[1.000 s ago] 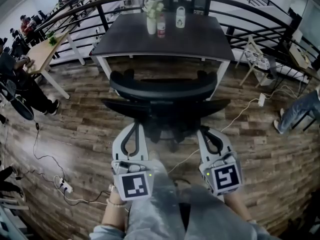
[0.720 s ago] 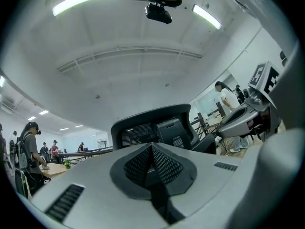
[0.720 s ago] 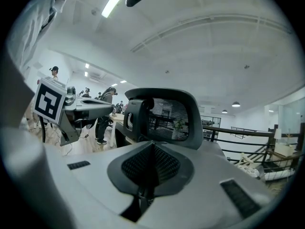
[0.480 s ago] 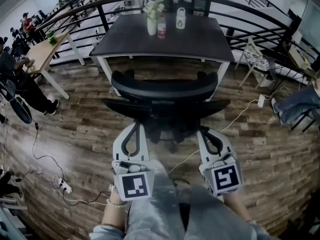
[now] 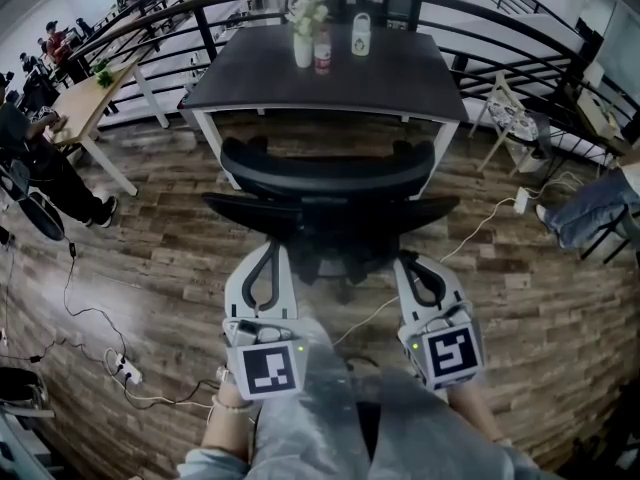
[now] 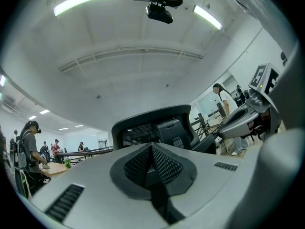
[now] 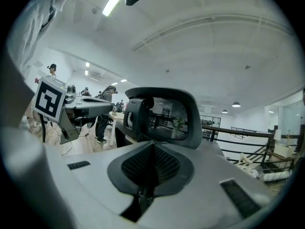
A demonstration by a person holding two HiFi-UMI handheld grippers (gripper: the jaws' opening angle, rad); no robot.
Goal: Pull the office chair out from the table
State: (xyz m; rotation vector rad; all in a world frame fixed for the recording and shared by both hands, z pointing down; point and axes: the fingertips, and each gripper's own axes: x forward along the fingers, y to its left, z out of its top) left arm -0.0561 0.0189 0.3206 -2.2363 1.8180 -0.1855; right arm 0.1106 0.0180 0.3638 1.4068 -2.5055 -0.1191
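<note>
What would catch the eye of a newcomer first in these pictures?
The black office chair stands at the centre of the head view, its back toward the camera, close to the near edge of the dark table. Nearer the camera, the left gripper and the right gripper point at the chair's back, both shut and empty. A white vase with flowers stands on the table's far part.

Chair (image 5: 328, 173) mesh, matt blk plastic; floor (image 5: 170, 268) wood planks; tabletop (image 5: 330, 93) dark matt

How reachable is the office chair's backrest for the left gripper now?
Probably yes: the left gripper faces the backrest with nothing between them, though its shut jaws must open first.
</note>
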